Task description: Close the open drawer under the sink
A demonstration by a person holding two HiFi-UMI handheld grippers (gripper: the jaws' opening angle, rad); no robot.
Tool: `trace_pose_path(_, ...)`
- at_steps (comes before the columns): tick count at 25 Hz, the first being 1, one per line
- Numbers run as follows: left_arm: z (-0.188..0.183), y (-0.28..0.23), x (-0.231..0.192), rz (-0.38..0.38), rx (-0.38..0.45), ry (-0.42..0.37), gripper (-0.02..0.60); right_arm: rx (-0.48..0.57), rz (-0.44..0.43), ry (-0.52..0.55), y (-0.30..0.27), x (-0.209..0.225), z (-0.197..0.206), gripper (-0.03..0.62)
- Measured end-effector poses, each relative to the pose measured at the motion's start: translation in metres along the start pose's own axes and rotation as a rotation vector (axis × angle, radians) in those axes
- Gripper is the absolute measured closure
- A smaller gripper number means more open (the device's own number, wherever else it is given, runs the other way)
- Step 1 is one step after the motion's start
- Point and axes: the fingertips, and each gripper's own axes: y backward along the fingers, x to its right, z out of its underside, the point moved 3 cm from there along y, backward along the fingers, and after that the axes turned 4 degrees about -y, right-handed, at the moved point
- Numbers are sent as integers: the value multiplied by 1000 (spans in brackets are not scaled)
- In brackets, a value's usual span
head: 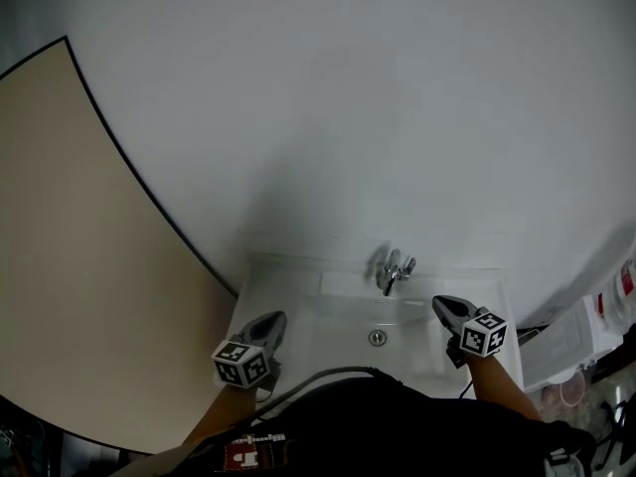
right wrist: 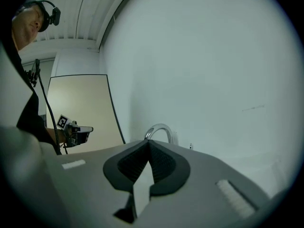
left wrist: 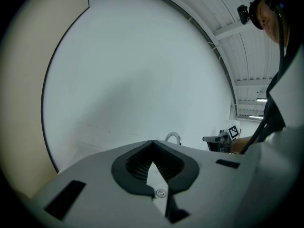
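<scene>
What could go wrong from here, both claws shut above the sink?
1. The drawer shows in no view: the person's dark torso hides everything below the sink, so any reach down starts blind.
2. The right claw hangs close to the faucet and might clip it when it drops.

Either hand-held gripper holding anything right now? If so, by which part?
Nothing is held. The left hand-held gripper and the right hand-held gripper both have their jaws shut together, empty, above the sink.
</scene>
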Motion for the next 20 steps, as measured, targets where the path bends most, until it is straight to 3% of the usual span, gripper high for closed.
trace_pose_path(20,5,5,-11,57,-17,17,581,-35,47,9,-7,-15,14,595)
